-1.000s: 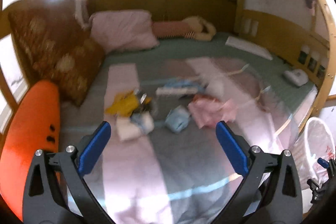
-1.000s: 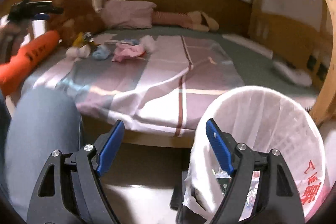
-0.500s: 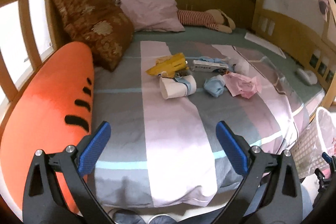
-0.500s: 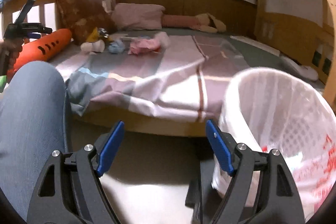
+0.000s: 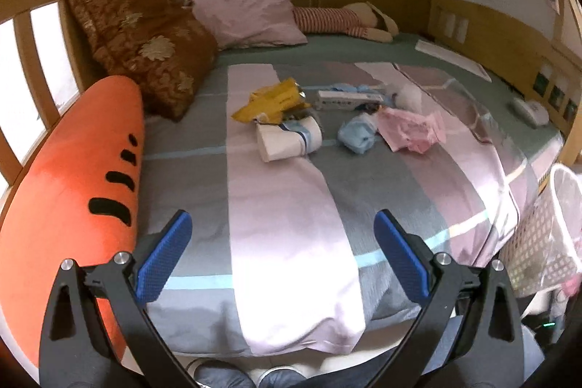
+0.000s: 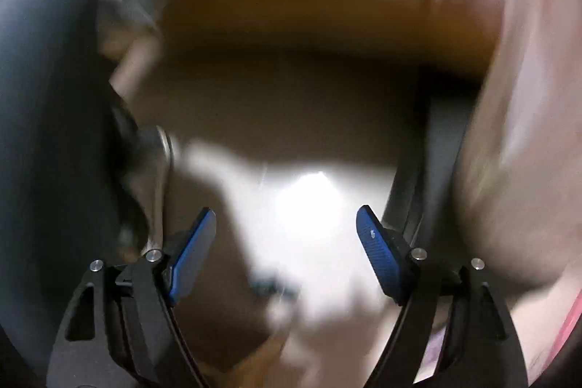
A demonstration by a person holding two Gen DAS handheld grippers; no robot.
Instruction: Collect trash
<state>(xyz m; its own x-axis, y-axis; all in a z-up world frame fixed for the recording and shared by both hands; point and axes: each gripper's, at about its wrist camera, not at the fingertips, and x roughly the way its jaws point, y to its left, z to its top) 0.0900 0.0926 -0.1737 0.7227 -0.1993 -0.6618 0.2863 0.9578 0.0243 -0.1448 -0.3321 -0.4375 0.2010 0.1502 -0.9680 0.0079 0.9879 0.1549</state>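
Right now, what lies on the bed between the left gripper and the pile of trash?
Only bare striped blanket. In the left wrist view, the open left gripper is apart from the trash, with nothing on the stretch between them.

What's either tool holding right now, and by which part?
Nothing. The left tool is open over the bedspread, short of the trash. The right tool is open too, with only blurred floor between its fingers.
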